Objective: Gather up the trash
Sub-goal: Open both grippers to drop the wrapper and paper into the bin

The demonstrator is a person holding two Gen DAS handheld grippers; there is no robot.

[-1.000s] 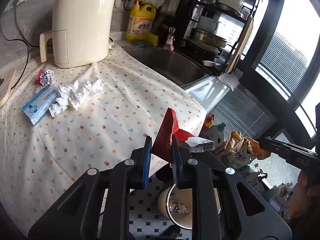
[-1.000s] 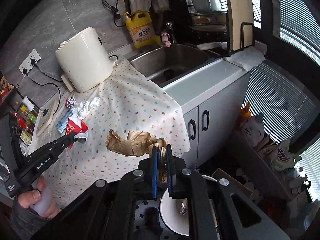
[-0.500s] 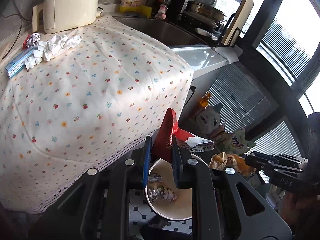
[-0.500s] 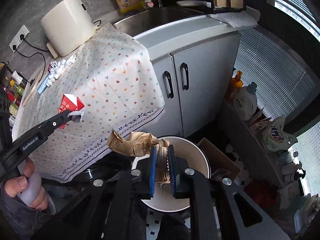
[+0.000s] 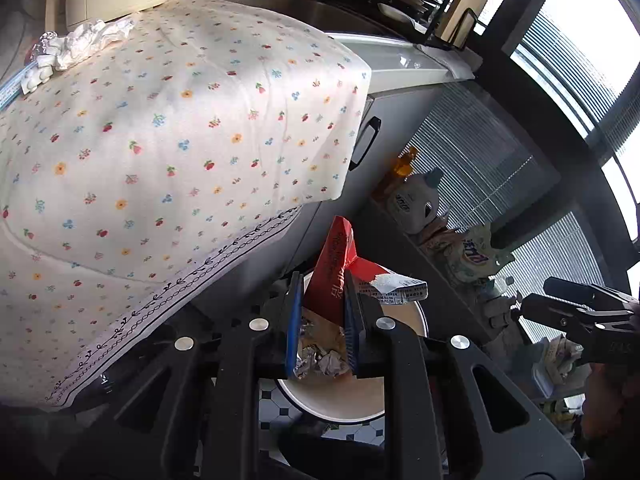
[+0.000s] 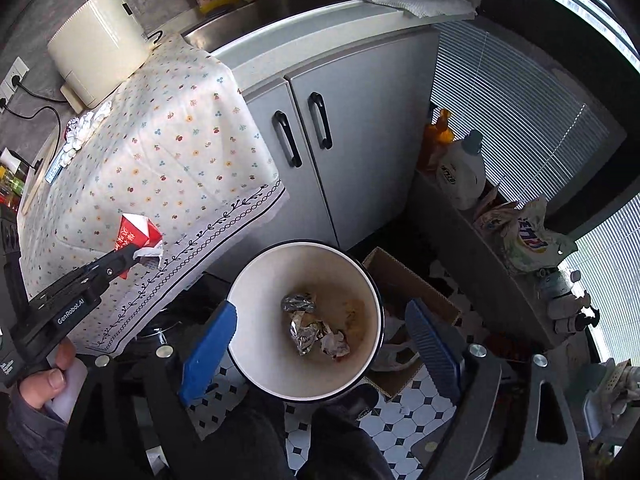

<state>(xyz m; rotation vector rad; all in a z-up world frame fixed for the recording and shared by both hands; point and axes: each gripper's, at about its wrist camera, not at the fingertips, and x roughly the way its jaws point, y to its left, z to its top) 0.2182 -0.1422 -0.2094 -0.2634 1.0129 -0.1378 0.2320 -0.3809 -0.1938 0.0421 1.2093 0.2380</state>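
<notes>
My left gripper [image 5: 322, 292] is shut on a red carton [image 5: 336, 264] with a torn white flap, held just above the white trash bin [image 5: 400, 396]. In the right wrist view the same carton [image 6: 136, 232] hangs left of the bin [image 6: 248, 280]. My right gripper [image 6: 320, 312] hovers over the bin's mouth, its blue pads [image 6: 208, 344] wide apart and still opening, with nothing between them. Foil balls [image 6: 298, 304] and crumpled paper [image 6: 334, 342] lie in the bin, along with brown paper [image 5: 324, 330]. White tissue [image 5: 92, 40] and a foil ball [image 5: 44, 40] sit on the flowered cloth.
Grey cabinet doors [image 6: 360, 120] with black handles stand behind the bin. A cardboard box [image 6: 404, 280] sits on the tiled floor beside it. A low shelf [image 6: 480, 240] with detergent bottles runs along the right. A cream appliance [image 6: 96, 44] stands on the counter.
Both grippers came down from counter height to the bin. The right gripper opened and the brown paper it held is gone from its jaws. The left still grips the carton.
</notes>
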